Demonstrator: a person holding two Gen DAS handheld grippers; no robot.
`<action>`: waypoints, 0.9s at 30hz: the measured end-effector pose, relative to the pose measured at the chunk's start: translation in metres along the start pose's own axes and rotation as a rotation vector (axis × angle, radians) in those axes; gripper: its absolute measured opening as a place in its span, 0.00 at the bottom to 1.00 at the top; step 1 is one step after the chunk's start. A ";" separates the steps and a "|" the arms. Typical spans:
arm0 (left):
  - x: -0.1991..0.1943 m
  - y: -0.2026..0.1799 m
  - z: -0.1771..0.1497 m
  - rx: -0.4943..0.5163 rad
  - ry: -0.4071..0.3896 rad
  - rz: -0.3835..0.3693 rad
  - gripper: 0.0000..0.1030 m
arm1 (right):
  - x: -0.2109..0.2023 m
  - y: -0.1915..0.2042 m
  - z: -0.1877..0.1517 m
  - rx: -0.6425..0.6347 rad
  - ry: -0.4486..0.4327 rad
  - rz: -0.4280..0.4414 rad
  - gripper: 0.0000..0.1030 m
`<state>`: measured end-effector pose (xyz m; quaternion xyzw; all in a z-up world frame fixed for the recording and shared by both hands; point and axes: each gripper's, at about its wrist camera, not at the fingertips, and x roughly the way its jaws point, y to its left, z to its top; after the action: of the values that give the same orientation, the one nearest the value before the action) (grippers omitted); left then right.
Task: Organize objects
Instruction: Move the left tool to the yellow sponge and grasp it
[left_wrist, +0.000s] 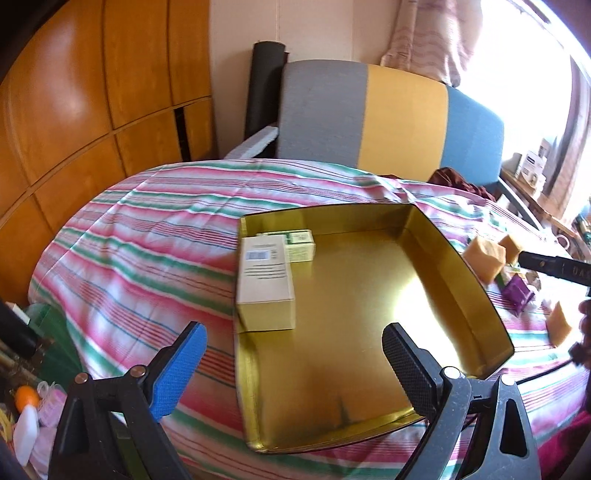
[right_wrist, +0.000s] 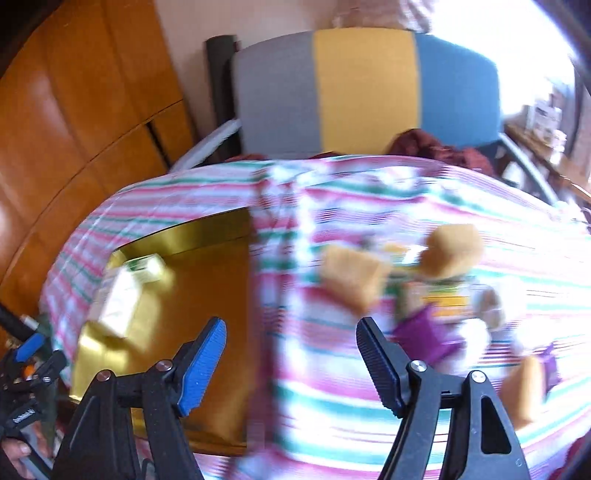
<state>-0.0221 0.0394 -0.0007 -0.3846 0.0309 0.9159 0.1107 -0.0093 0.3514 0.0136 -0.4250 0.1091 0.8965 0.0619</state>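
A shallow gold tin tray (left_wrist: 480, 291) lies on the striped bedspread. In its far left corner lie a white box (left_wrist: 264, 280) and a smaller green-and-white box (left_wrist: 299, 245). My left gripper (left_wrist: 295, 341) is open and empty over the tray's near edge. In the blurred right wrist view my right gripper (right_wrist: 291, 336) is open and empty above the bedspread, just right of the tray (right_wrist: 207, 236). Yellow sponge blocks (right_wrist: 351, 280) and a purple box (right_wrist: 428, 332) lie ahead of it to the right. The same sponges (left_wrist: 484, 258) and purple box (left_wrist: 519, 293) show right of the tray in the left wrist view.
The striped bedspread (left_wrist: 140, 236) covers the bed. A grey, yellow and blue chair back (left_wrist: 388, 118) stands behind it, with wooden cabinets (left_wrist: 74, 110) to the left. A dark red cloth (left_wrist: 458, 179) lies at the far edge. Bottles and clutter (left_wrist: 26, 413) sit low at the left.
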 end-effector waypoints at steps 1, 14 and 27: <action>0.002 -0.005 0.001 0.008 0.003 -0.003 0.94 | -0.003 -0.013 0.002 0.009 -0.007 -0.022 0.72; 0.015 -0.082 0.026 0.191 0.011 -0.092 0.94 | -0.002 -0.181 -0.014 0.394 -0.082 -0.207 0.73; 0.054 -0.206 0.065 0.422 0.027 -0.229 0.94 | -0.010 -0.199 -0.018 0.525 -0.076 -0.101 0.73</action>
<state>-0.0572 0.2592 0.0124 -0.3662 0.1791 0.8654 0.2913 0.0516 0.5392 -0.0181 -0.3653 0.3140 0.8486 0.2188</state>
